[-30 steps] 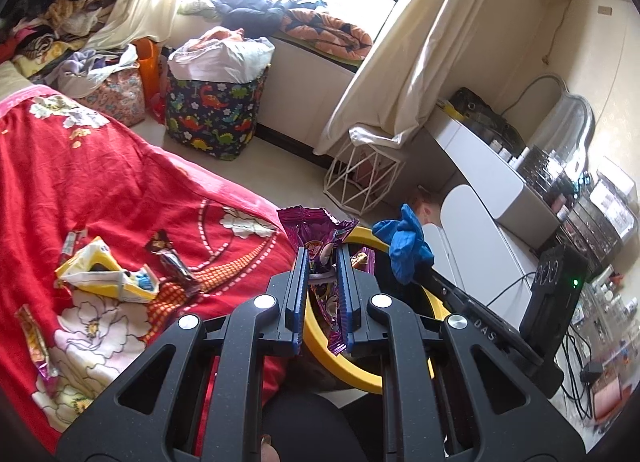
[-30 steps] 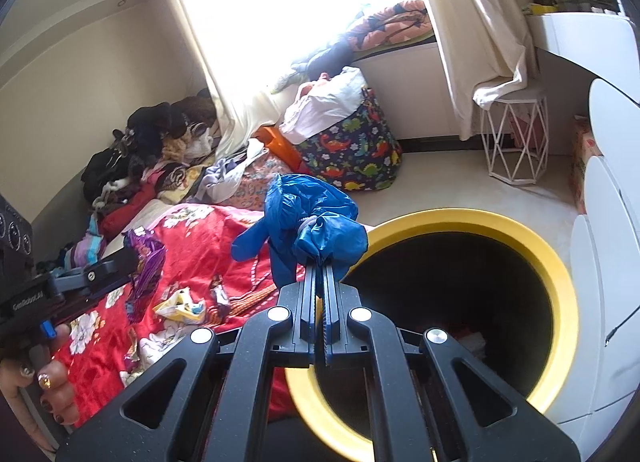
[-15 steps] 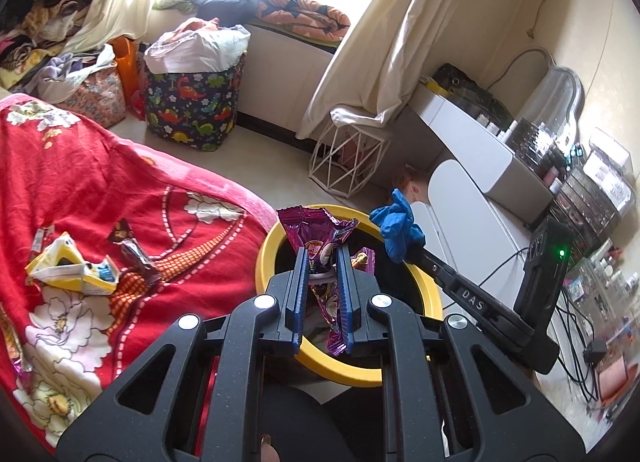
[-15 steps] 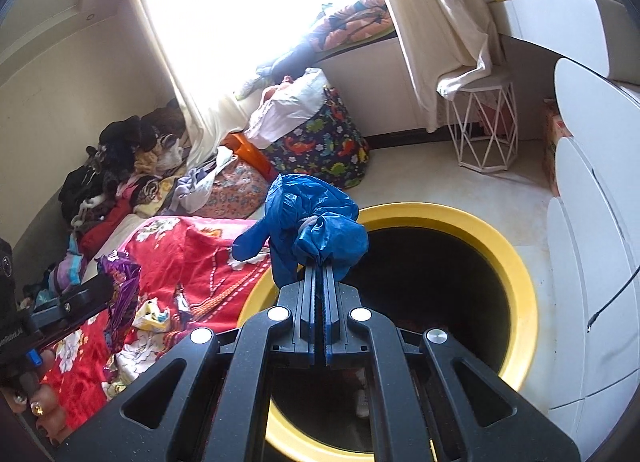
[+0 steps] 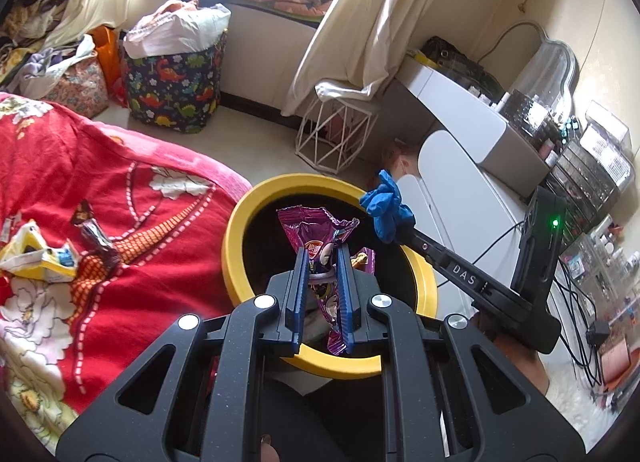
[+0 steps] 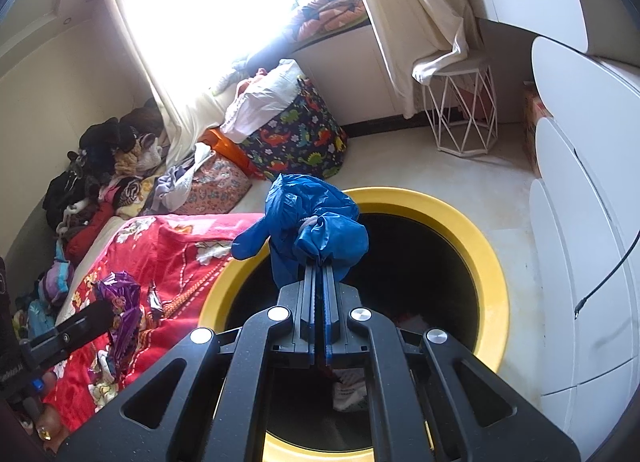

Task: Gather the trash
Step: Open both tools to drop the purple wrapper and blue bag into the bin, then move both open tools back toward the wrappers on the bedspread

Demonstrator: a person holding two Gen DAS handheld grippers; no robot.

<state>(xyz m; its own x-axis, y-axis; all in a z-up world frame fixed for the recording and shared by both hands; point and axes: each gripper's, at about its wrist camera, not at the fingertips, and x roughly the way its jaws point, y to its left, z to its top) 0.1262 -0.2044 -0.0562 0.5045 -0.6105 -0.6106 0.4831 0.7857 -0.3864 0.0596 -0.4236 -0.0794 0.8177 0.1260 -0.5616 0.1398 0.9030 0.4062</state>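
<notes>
My left gripper (image 5: 322,256) is shut on a purple snack wrapper (image 5: 316,228) and holds it over the black mouth of the yellow-rimmed trash bin (image 5: 240,222). My right gripper (image 6: 319,264) is shut on a crumpled blue plastic bag (image 6: 310,218), held above the same bin (image 6: 492,262) near its rim. The right gripper with the blue bag (image 5: 386,208) also shows in the left wrist view, over the bin's far side. The left gripper with the purple wrapper (image 6: 124,298) shows at the left of the right wrist view. Some trash lies inside the bin (image 6: 350,390).
A red floral bedspread (image 5: 120,190) lies left of the bin with a yellow wrapper (image 5: 38,258) and a dark wrapper (image 5: 98,238) on it. A dinosaur-print basket (image 5: 172,90), a white wire stool (image 5: 336,138) and white drawers (image 6: 580,242) stand around the floor.
Both grippers have moved over the bin with their loads. The left gripper now holds the purple wrapper above the bin's opening; the bin looms larger in both views.
</notes>
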